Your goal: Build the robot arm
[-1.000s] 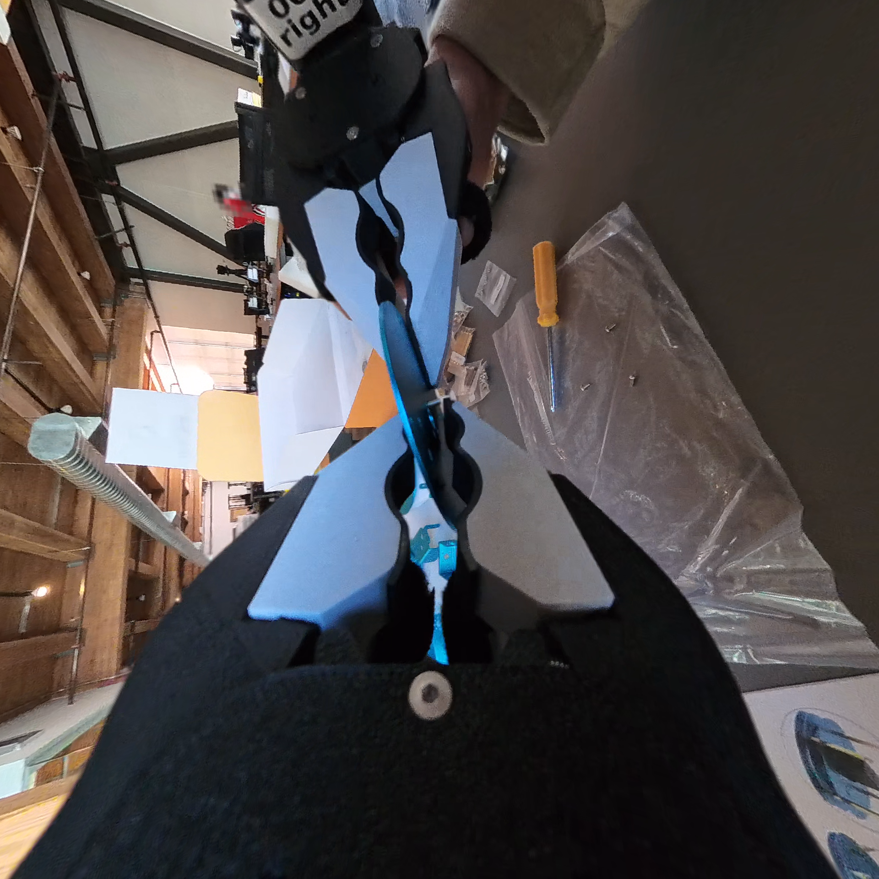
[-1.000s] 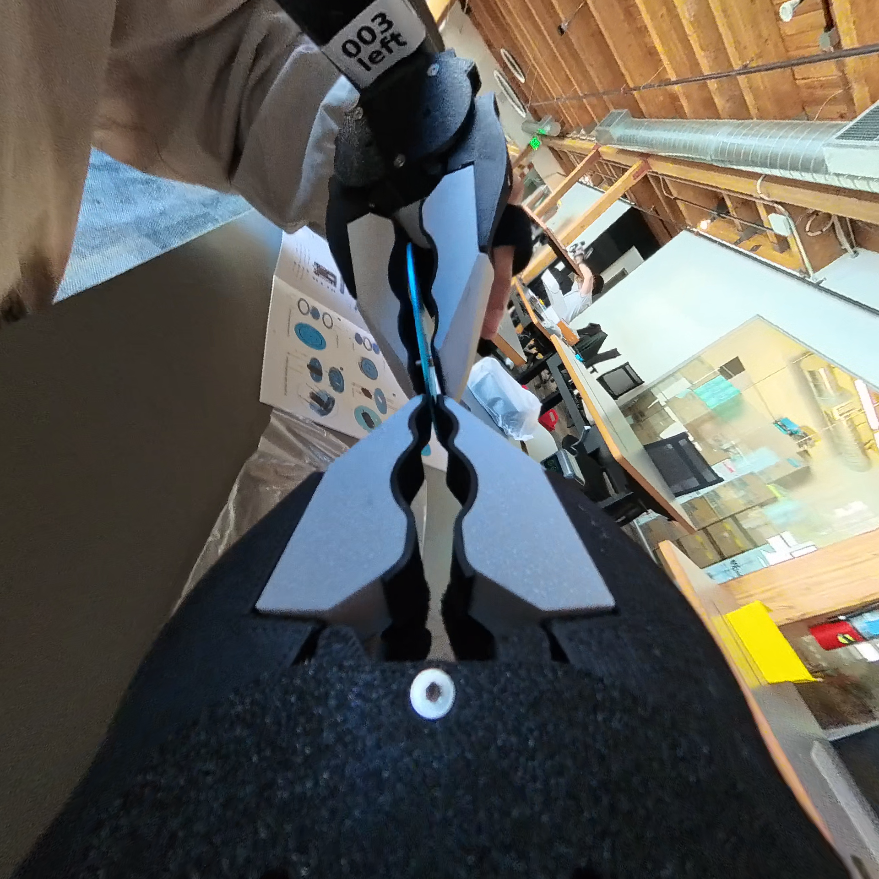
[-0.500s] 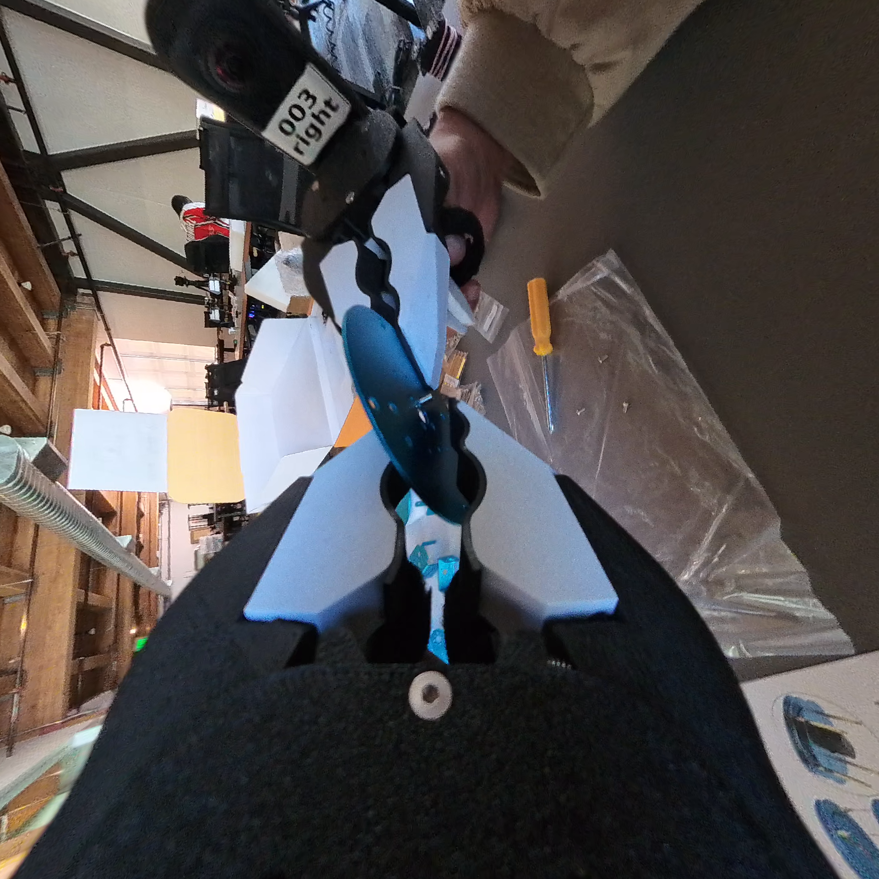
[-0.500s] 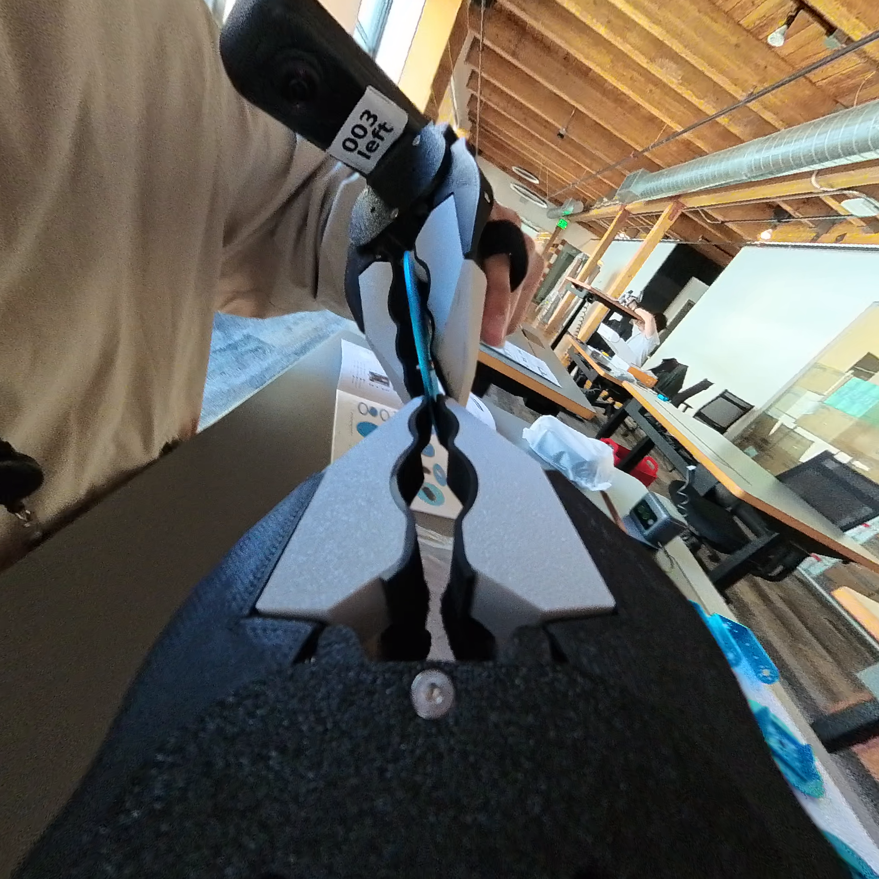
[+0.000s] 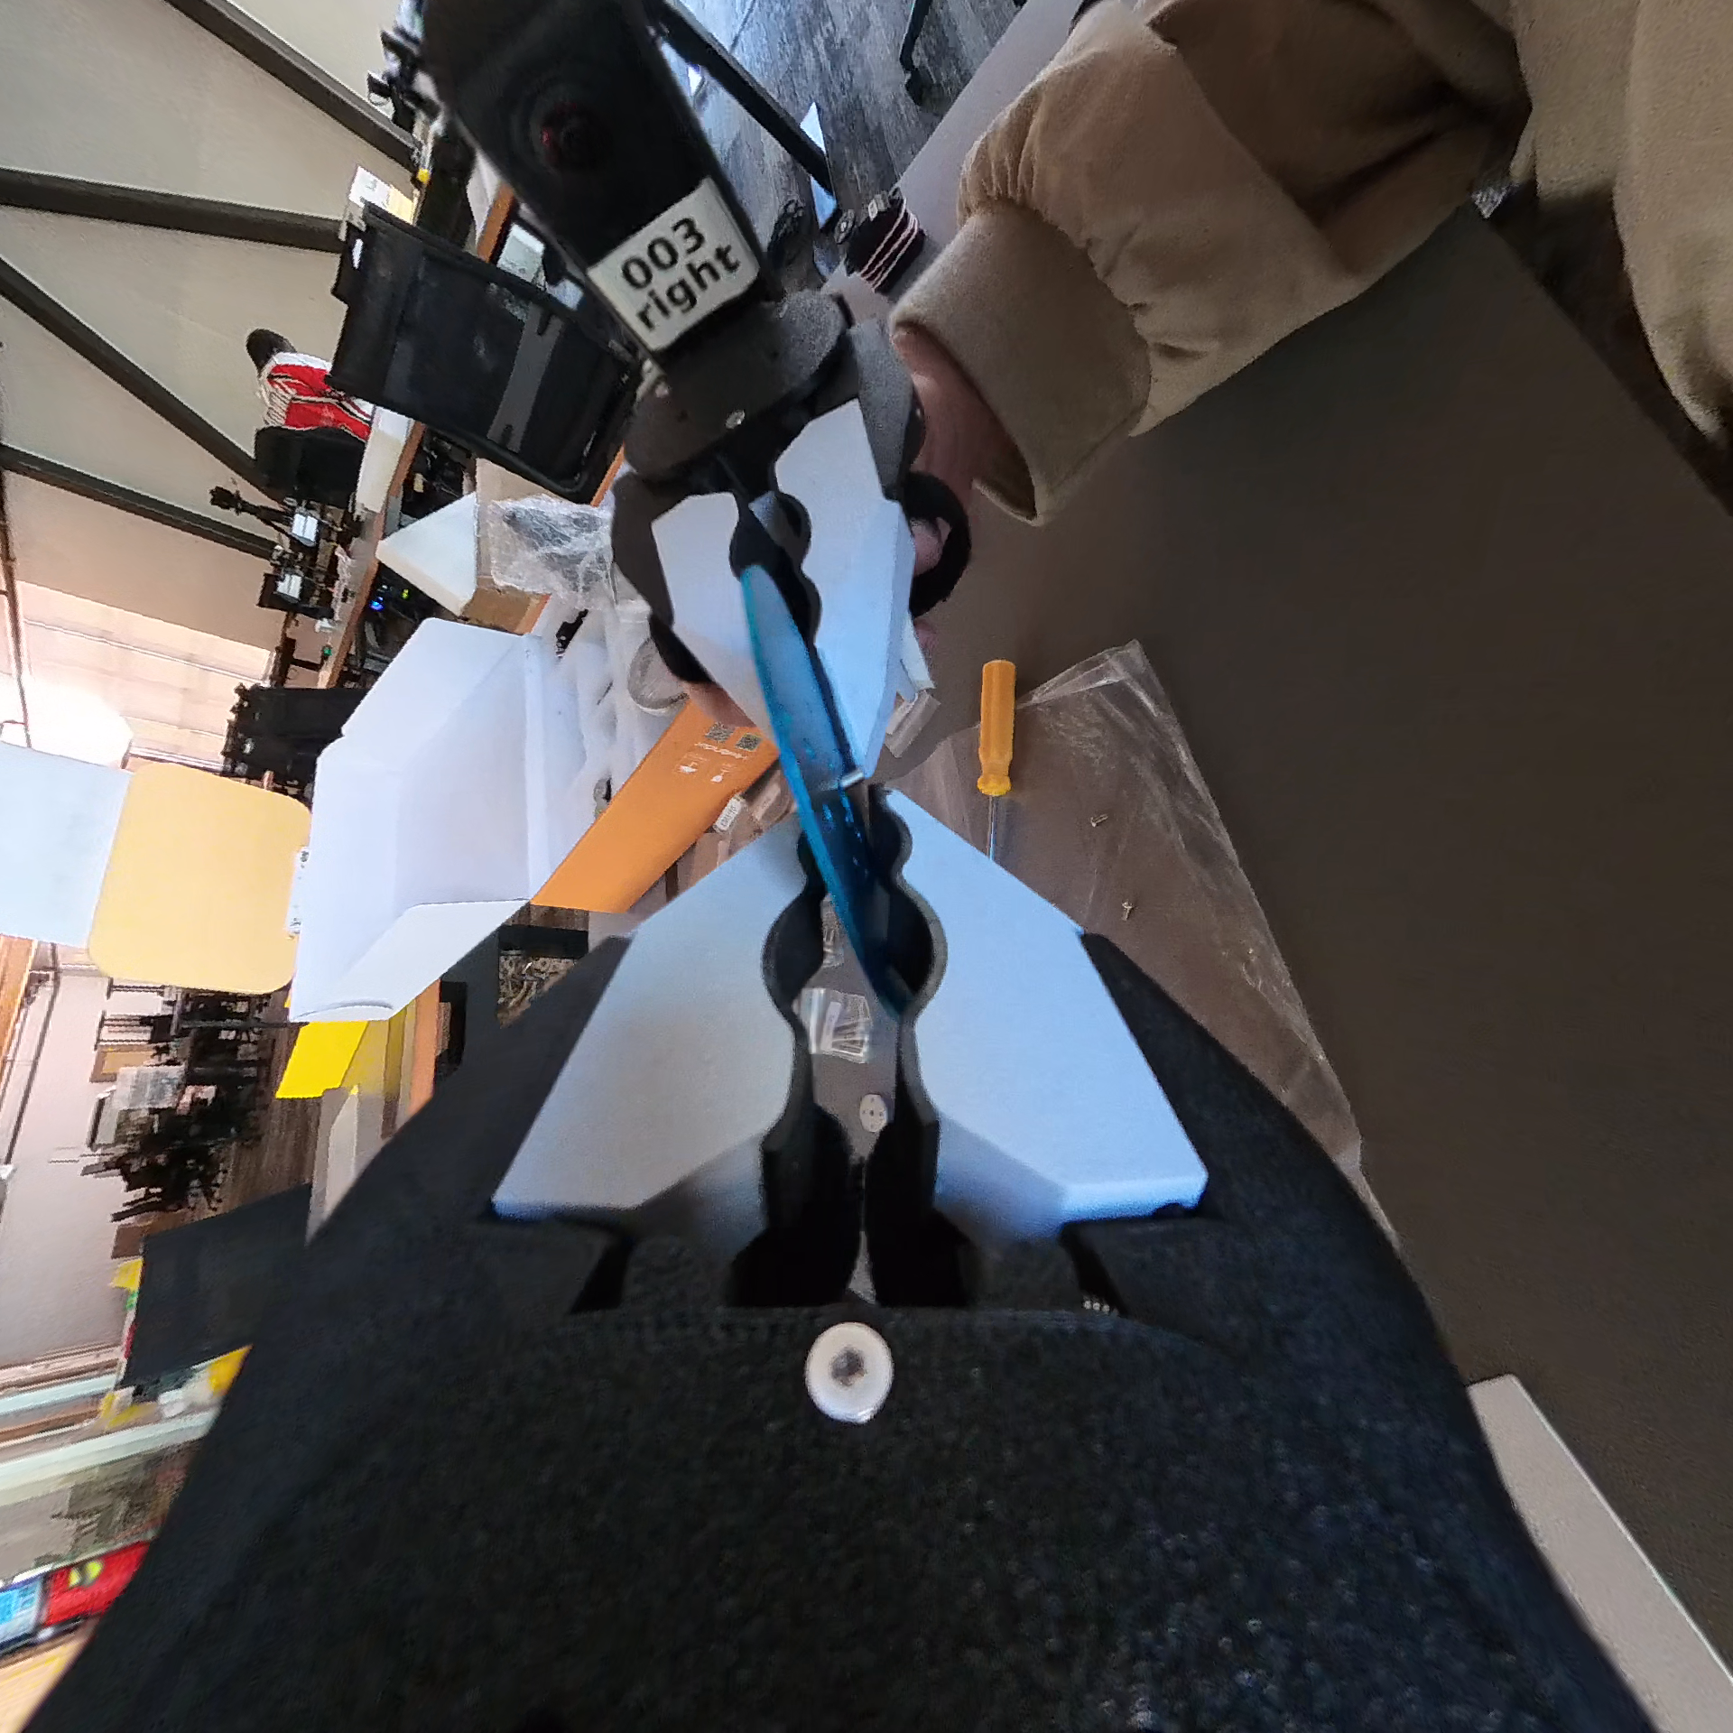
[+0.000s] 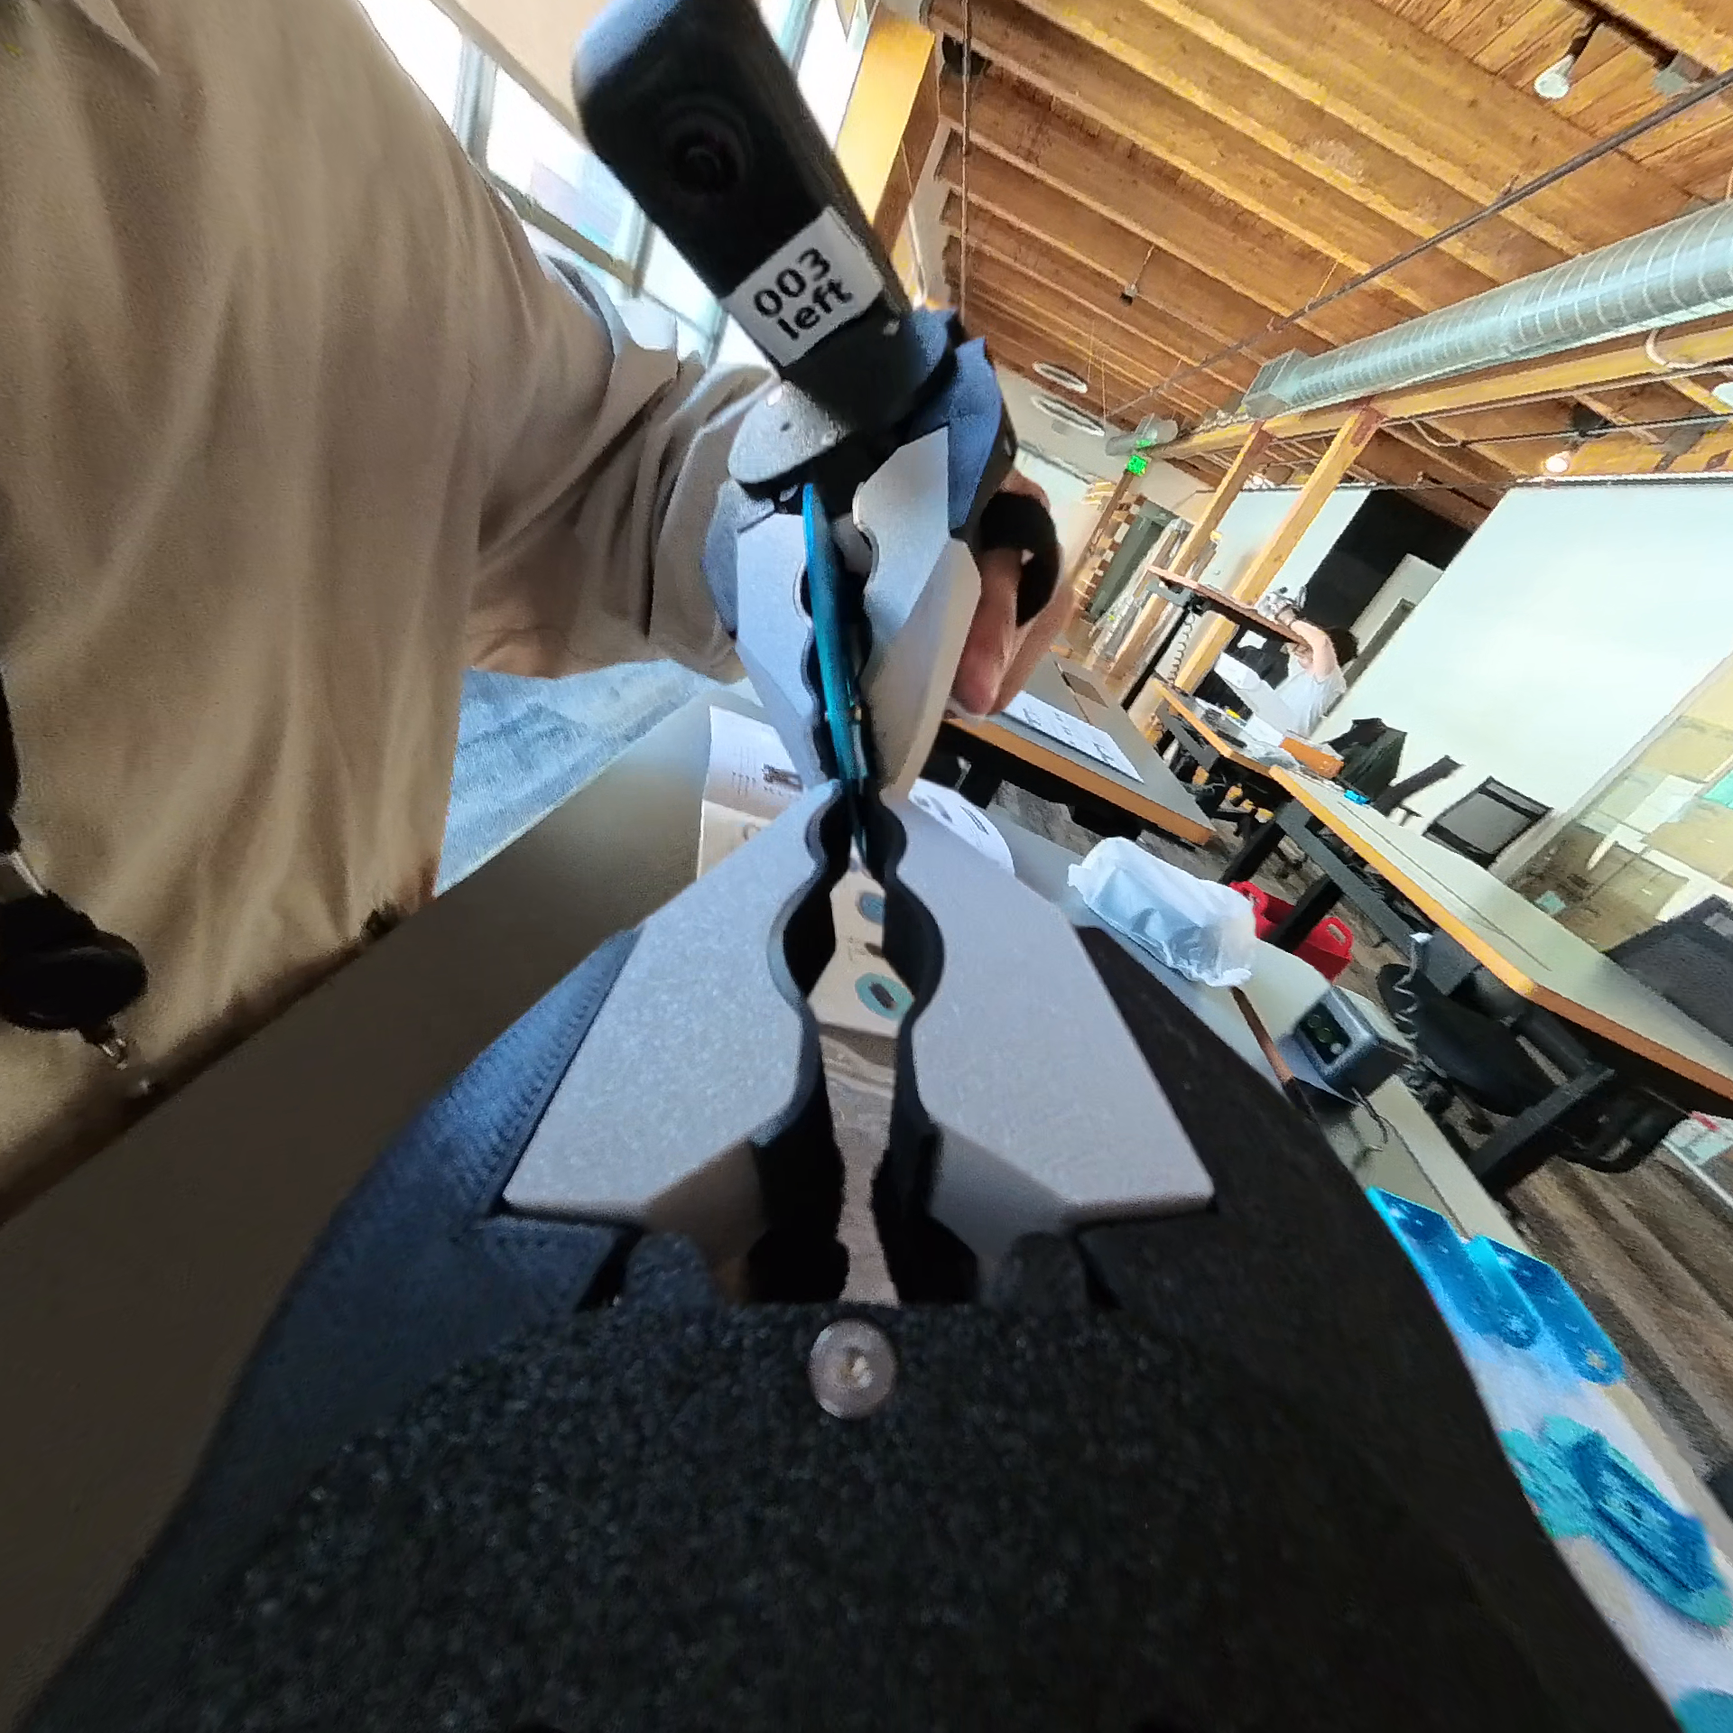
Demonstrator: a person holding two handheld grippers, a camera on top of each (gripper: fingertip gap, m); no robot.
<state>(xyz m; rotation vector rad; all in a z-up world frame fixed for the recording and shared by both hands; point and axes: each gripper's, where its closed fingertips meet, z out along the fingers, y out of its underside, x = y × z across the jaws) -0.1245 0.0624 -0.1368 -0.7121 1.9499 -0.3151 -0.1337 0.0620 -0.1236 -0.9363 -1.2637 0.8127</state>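
A thin blue metal plate [image 5: 797, 685] with small holes is held in the air between my two grippers, which face each other tip to tip. My left gripper [image 5: 849, 816] is shut on one end of the plate, which runs back between its fingers. My right gripper [image 5: 835, 750] is shut on the other end, with a hand in a tan sleeve behind it. In the right wrist view the plate [image 6: 830, 638] shows edge-on. There my right gripper [image 6: 851, 802] pinches its near end, and the left gripper [image 6: 858, 750] holds the rest.
Below lies a dark table [image 5: 1407, 656] with a clear plastic bag [image 5: 1172, 891], an orange-handled screwdriver [image 5: 994, 722] and small screws [image 5: 1125, 908]. An open white box [image 5: 441, 797] stands beyond. An instruction sheet [image 6: 750, 778], crumpled white wrap [image 6: 1163, 910] and blue parts [image 6: 1500, 1303] lie near. It is some 20 cm from my left tips to the orange-handled screwdriver [image 5: 994, 722].
Both grippers have tilted and swung together with the plate between them. The plate showed its face half a second ago and is more edge-on now. Both grips have held.
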